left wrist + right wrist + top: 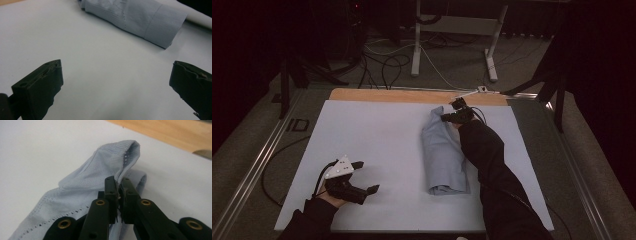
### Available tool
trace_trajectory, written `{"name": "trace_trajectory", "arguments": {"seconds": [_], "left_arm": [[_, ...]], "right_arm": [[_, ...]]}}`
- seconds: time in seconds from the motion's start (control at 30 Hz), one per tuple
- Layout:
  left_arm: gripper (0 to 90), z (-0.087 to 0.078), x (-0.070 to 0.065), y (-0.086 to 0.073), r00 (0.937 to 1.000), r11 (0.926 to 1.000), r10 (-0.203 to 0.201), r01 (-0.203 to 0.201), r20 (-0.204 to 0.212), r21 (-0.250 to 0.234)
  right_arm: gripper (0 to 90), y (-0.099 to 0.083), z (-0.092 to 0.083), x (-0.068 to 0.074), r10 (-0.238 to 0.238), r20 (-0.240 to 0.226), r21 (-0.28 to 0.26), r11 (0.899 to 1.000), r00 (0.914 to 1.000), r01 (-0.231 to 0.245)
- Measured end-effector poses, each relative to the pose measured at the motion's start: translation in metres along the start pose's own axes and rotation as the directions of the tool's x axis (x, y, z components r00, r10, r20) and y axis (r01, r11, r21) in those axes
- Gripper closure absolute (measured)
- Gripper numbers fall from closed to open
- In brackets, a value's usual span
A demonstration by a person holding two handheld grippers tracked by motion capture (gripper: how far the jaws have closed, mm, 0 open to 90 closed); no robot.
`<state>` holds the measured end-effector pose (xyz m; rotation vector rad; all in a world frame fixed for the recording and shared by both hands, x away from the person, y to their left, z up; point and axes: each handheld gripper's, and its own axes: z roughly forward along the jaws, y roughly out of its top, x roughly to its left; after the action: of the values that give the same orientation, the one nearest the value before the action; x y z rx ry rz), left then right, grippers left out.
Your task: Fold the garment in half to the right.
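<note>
A folded light-blue garment (443, 152) lies lengthwise on the white table cover (377, 135), right of centre. My right gripper (447, 117) is at the garment's far end and is shut on its ribbed edge (126, 155), which stands pinched up between the jaws. The right gripper (119, 185) has cloth squeezed between its two black fingers. My left gripper (367, 176) rests near the table's front left, open, with nothing between its jaws. In the left gripper view the left gripper (116, 75) looks across bare cover toward the garment's near end (140, 17).
A strip of bare wood (412, 95) runs along the table's far edge. Metal rails (257, 160) border the table on both sides. Beyond it stand a white desk frame (417, 45) and cables on the floor. The person's dark sleeve (492, 170) lies along the garment's right side.
</note>
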<state>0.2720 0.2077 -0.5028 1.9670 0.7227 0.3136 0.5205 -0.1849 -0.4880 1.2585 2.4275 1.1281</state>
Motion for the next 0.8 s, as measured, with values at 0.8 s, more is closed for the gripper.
{"name": "trace_trajectory", "arguments": {"seconds": [0.8], "left_arm": [[0.4, -0.003, 0.004, -0.002, 1.0000, 0.9969, 0.003, -0.003, -0.001, -0.079]], "right_arm": [[54.3, -0.009, 0.010, -0.001, -0.006, 0.051, 0.096, 0.995, 0.9987, 0.001]]}}
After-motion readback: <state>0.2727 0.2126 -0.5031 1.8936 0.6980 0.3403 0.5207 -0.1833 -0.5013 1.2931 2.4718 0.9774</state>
